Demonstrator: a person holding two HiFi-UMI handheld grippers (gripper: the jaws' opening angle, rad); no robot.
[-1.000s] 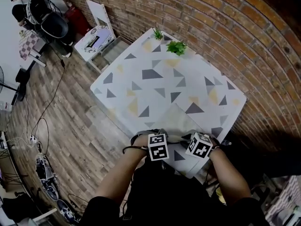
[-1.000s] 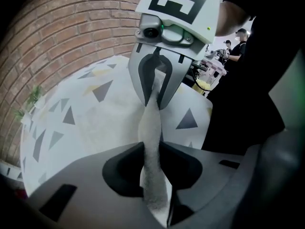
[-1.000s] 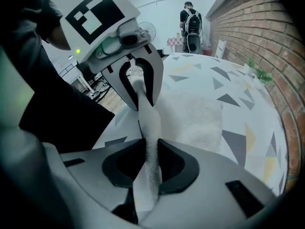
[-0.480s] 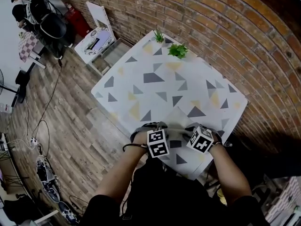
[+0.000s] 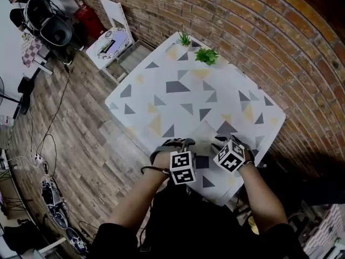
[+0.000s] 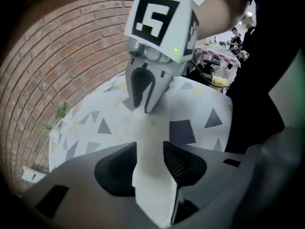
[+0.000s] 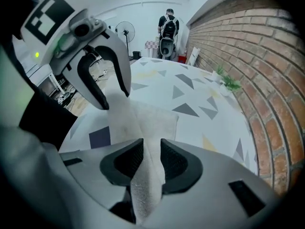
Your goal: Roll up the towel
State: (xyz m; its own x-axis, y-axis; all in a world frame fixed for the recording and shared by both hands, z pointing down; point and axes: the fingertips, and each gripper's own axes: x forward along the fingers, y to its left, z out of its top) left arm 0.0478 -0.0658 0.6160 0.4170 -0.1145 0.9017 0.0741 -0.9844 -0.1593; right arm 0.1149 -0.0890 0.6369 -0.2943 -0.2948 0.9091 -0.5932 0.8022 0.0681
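A pale grey towel [image 5: 207, 135] lies near the front edge of the white table [image 5: 172, 99] with grey and yellow triangles. My left gripper [image 5: 180, 144] and right gripper [image 5: 219, 142] stand side by side over its near part, pointing steeply down. In the left gripper view a folded strip of towel [image 6: 153, 128] fills the gap of the left gripper [image 6: 150, 147] and runs on to the right gripper [image 6: 143, 103]. The right gripper view shows the towel [image 7: 147, 120] tented up into the right gripper [image 7: 151, 146]; the left gripper [image 7: 114, 99] grips the same ridge. Both jaws have just been opening, with towel between the pads.
Two small green plants [image 5: 205, 55] stand at the table's far edge by the brick wall [image 5: 259, 42]. A white chair [image 5: 111, 36] stands on the wooden floor at the far left, with cables [image 5: 48, 144] nearby. A person [image 7: 167, 25] stands far off.
Both grippers have moved away from me across the table, carrying the towel's near edge over itself. The flat part of the towel ahead of them looks shorter.
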